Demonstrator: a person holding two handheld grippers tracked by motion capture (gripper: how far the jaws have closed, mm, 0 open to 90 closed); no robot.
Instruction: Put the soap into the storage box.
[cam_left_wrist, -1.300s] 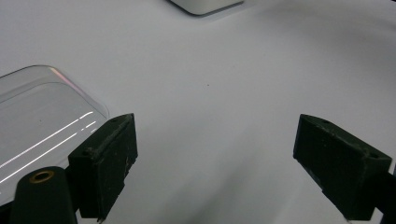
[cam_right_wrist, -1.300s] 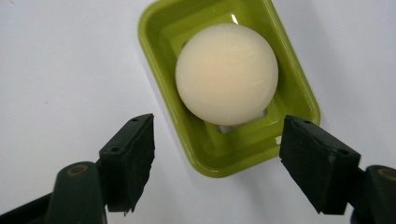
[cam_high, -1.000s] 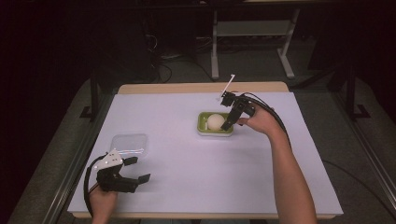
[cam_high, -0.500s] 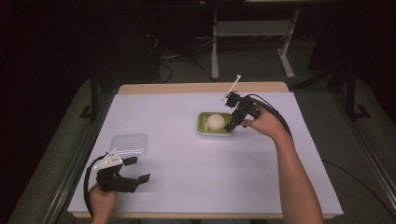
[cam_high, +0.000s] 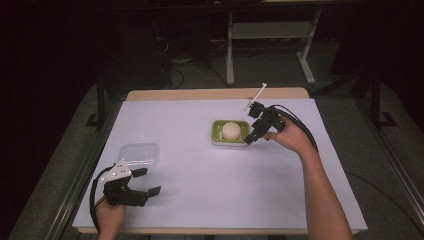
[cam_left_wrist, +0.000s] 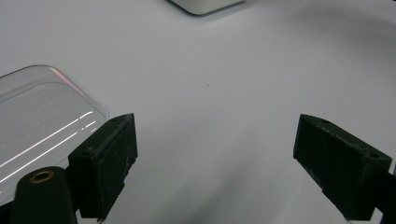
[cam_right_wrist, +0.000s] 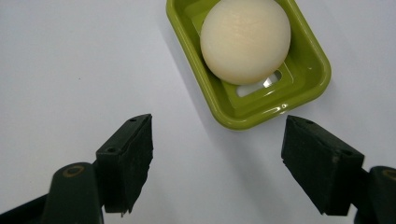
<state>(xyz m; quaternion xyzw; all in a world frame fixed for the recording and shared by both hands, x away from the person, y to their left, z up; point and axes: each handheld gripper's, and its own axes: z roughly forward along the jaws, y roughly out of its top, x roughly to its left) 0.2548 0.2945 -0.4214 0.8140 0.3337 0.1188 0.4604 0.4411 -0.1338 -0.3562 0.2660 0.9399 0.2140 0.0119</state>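
A cream ball (cam_high: 230, 131) (cam_right_wrist: 245, 39) lies in a small green dish (cam_high: 215, 135) (cam_right_wrist: 303, 79) at the middle of the white table. Just right of the dish, my right gripper (cam_high: 252, 134) (cam_right_wrist: 217, 154) points at its near corner. Its jaws have just been opening and stand open, with only bare table between them. My left gripper (cam_high: 148, 181) (cam_left_wrist: 215, 154) rests open near the front left edge, nothing in it. A clear plastic lid (cam_high: 139, 154) (cam_left_wrist: 42, 112) lies flat beside its left jaw.
The white sheet (cam_high: 200, 190) covers the tabletop, with a wooden strip (cam_high: 200, 94) along the far edge. A cable (cam_high: 305, 132) loops off the right gripper. Behind the table the floor is dark, with a metal stand (cam_high: 270, 35).
My right gripper has drawn back a little to the right, off the dish, and its jaws have spread. The ball stays in the dish. The left gripper has not moved.
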